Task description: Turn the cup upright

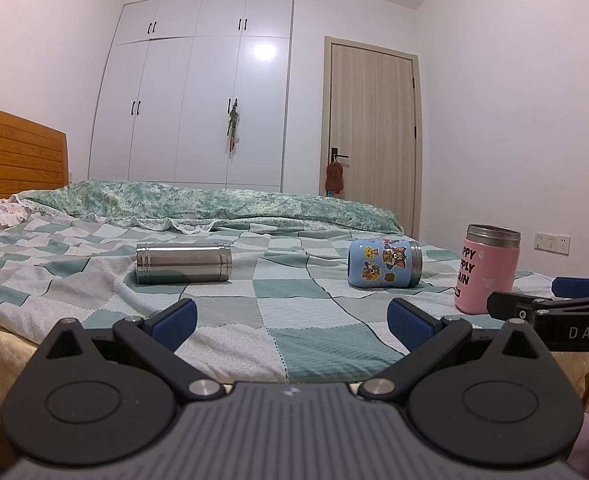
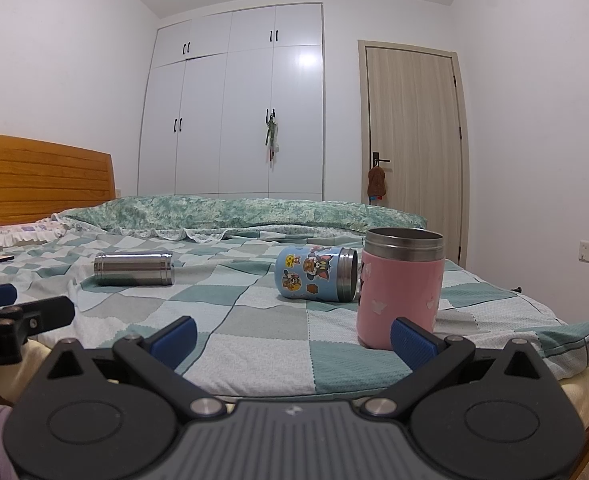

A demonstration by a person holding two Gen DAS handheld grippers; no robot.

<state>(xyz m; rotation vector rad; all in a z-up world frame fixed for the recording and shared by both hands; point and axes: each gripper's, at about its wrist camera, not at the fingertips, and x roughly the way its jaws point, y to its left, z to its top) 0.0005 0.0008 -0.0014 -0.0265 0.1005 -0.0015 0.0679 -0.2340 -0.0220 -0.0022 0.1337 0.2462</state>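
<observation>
The left claw (image 1: 292, 318) fills the bottom of the left wrist view, its blue-padded fingers (image 1: 178, 316) spread wide with nothing between them, hanging over the near edge of the bed with the green-and-white checked cover (image 1: 294, 344). The right claw (image 2: 292, 334) sits likewise at the bottom of the right wrist view, spread wide and gripping nothing; its right blue pad (image 2: 412, 340) overlaps the lower edge of the pink cylindrical cup with a steel rim (image 2: 400, 292) in the picture, though whether they touch cannot be told. In the left wrist view the right claw (image 1: 554, 300) also shows at the right edge, just beside the same pink cup (image 1: 488, 270).

The pink cup stands upright, mouth up, right of centre. Just behind and left of it lies the light-blue cartoon-sticker cup with a steel rim (image 2: 316, 274) on its side, its open mouth turned toward the pink cup. Well apart, toward centre left, the plain stainless-steel cylindrical cup (image 2: 134, 269) lies on its side too.

Beyond them a green patterned quilt (image 2: 254, 210) runs across the middle of the frame. An orange wooden headboard (image 2: 42, 180) stands at the left, a white wardrobe (image 2: 234, 120) at upper centre, a pale wooden door (image 2: 412, 140) at upper right.
</observation>
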